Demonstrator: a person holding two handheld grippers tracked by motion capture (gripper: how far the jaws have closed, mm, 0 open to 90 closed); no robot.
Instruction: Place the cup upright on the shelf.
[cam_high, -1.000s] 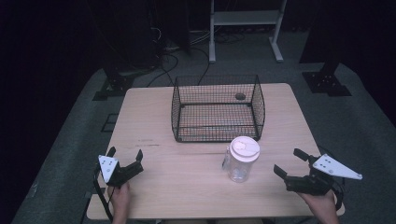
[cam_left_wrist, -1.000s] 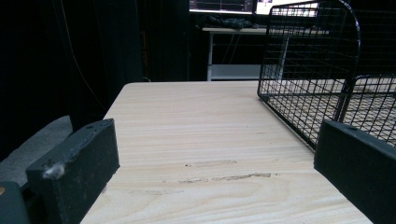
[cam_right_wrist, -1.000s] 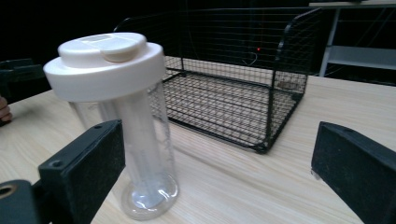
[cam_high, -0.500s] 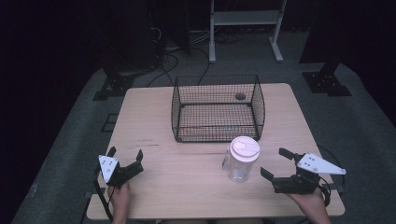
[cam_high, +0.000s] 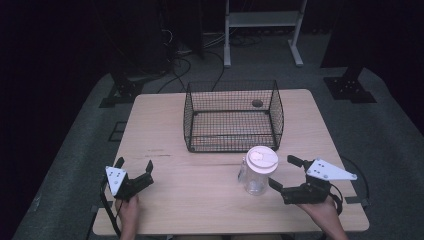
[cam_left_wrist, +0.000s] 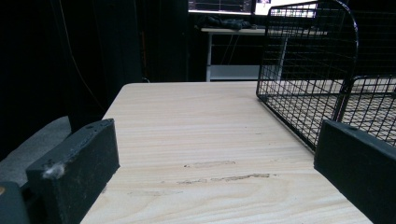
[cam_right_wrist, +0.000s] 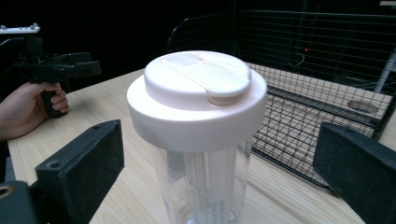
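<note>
While seen from the high view, stands upright on the surface (cam_high: 200, 200): a clear jar (cam_high: 256, 175) with a white lid (cam_high: 263, 159), just in front of the wire basket (cam_high: 232, 117) and just left of the right gripper (cam_high: 284, 176). Spread wide, the right jaws, one to each side of the jar, not touching it. Rests near the front left corner, well apart from the jar: left gripper (cam_high: 134, 172), jaws wide on nothing.

From the right gripper view, close up: lid (cam_right_wrist: 198, 93) with a flip tab on top, glass body below, left gripper (cam_right_wrist: 58, 65) and its hand (cam_right_wrist: 28, 109) far off. From the left gripper view: bare surface (cam_left_wrist: 201, 140) and basket wall (cam_left_wrist: 303, 70).

Cut off at the bottom edge of the right gripper view: jar base. Hard to make out: a small dark thing (cam_high: 257, 103) behind the basket mesh.

Compared with a second ago, right gripper nearer the jar; left gripper unmoved.
</note>
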